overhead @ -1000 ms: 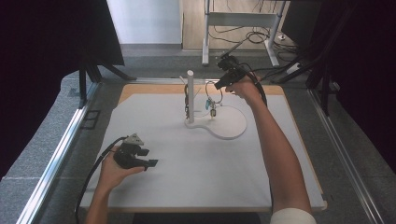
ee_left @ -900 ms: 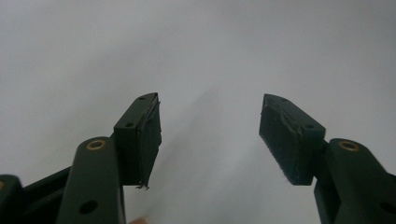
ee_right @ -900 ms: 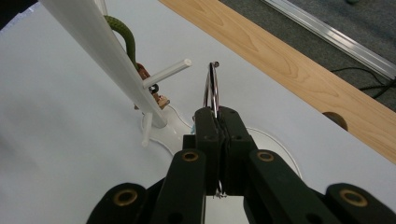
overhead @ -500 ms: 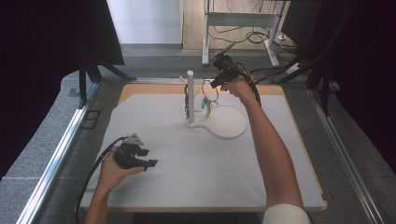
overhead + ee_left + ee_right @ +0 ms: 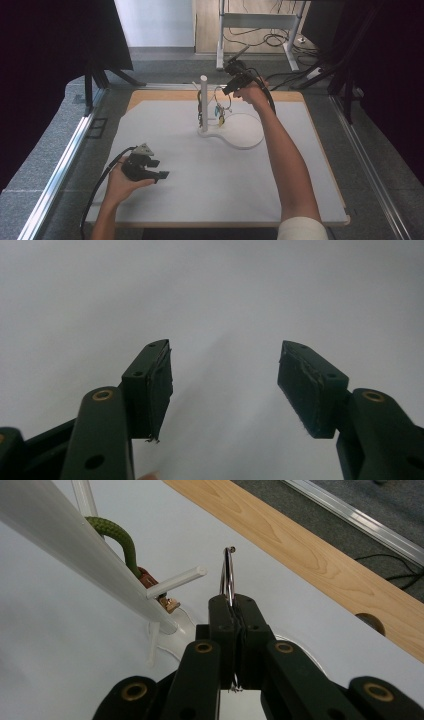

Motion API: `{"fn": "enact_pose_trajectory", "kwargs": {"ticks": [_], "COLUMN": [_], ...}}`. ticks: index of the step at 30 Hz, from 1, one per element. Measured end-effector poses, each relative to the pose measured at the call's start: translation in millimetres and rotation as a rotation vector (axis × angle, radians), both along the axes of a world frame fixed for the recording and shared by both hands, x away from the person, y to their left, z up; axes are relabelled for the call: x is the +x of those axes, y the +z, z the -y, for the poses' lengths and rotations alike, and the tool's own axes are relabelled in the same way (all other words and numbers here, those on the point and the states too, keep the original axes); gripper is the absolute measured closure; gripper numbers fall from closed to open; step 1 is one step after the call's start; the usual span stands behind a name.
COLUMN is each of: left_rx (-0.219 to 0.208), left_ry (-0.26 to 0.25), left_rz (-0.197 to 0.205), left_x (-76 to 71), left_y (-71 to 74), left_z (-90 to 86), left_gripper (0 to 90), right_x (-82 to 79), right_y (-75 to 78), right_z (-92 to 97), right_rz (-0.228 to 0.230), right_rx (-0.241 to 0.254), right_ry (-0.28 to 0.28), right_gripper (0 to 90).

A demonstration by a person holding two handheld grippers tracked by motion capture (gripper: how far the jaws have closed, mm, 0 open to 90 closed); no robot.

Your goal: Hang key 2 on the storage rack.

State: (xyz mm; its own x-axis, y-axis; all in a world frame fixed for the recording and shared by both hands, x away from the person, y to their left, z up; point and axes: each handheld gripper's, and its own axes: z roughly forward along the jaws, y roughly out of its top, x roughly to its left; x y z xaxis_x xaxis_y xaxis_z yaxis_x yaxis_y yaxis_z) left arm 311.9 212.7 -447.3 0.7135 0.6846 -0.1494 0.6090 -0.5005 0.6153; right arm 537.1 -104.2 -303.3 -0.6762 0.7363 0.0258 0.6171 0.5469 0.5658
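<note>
1. Seemingly midway: the white pegged stand on its round base already carries a green cord loop.
2. Left gripper idles, jaws apart, over the white tabletop.
3. Right gripper pinches a thin silver metal ring near a peg, not yet hung.

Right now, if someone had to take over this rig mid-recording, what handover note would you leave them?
Right gripper: shut on a metal ring, held up beside the white stand at the far middle of the table.
Left gripper: open, holding nothing, low over the near left of the table.
On the stand: a green cord and small hanging pieces.
Done: ring gripped.
Left: whether the ring goes on or comes off a peg can't be told.
</note>
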Motion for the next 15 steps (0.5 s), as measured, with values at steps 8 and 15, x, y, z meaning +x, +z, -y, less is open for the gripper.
{"fn": "enact_pose_trajectory", "kwargs": {"ticks": [8, 15], "left_rx": [0.001, 0.002], "left_ry": [-0.001, -0.002], "left_rz": [0.001, 0.002], "left_x": [0.0, -0.1], "left_y": [0.2, 0.2], "left_z": [-1.2, -1.2], "left_gripper": [39.2, 39.2], "right_x": [2.1, 0.9], "right_y": [-4.9, -7.6], "right_z": [-7.3, -12.4], "right_rz": [-0.005, -0.01], "right_rx": [-0.002, 0.001], "right_ry": [0.012, 0.02], "right_gripper": [88.1, 88.1]}}
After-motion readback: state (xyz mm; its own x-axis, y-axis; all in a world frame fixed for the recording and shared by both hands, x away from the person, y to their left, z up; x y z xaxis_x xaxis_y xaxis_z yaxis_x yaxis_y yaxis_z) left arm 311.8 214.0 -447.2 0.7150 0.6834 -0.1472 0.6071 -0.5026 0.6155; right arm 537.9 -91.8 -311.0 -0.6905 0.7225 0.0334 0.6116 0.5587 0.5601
